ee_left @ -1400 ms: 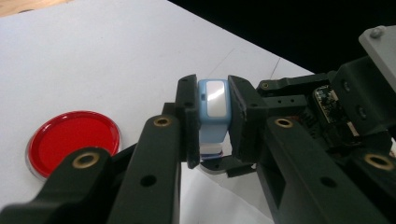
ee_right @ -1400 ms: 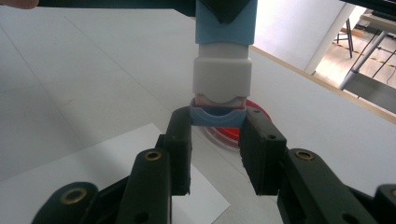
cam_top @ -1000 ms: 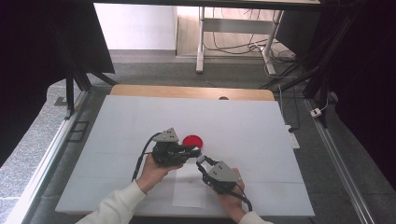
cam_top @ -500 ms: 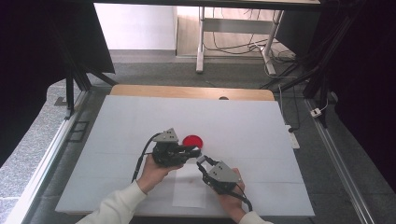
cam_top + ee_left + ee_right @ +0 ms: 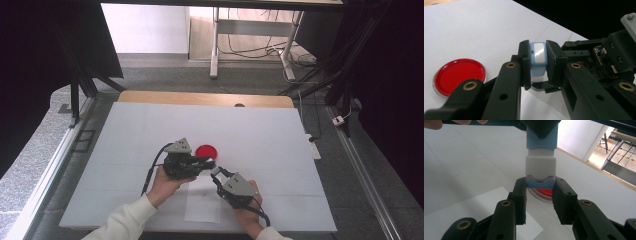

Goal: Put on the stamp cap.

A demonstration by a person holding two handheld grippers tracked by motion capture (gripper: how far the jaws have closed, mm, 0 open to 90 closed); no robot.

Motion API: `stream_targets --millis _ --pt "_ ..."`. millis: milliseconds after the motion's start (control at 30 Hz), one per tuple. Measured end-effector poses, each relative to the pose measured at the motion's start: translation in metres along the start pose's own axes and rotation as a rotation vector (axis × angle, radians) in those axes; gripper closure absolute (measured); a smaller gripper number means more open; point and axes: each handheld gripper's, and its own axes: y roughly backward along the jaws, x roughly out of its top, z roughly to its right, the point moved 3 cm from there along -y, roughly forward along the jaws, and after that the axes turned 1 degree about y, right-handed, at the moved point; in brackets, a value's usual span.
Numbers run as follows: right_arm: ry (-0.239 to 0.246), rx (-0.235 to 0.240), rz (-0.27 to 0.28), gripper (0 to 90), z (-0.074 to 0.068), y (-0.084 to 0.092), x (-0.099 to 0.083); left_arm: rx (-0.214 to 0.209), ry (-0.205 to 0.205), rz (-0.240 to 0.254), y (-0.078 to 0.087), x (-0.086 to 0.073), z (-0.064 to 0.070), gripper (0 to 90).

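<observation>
Jointly pinched: small pale-blue-and-white plastic capped piece (image 5: 538,61) between left tool (image 5: 537,65) and right tool (image 5: 539,188); seemingly light, stiff, smooth; hold flat sides.

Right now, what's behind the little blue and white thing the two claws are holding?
Behind the small blue-and-white plastic piece lies the round red dish on the white table. The piece and the right claw cover most of it.
</observation>
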Motion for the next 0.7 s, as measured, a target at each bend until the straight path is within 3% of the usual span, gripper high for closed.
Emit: stream_targets --millis 700 --pt "-0.007 0.004 -0.028 65.4 0.0007 -0.0006 -0.0001 0.004 0.001 -0.006 -0.0046 -0.0034 0.0001 75.7"
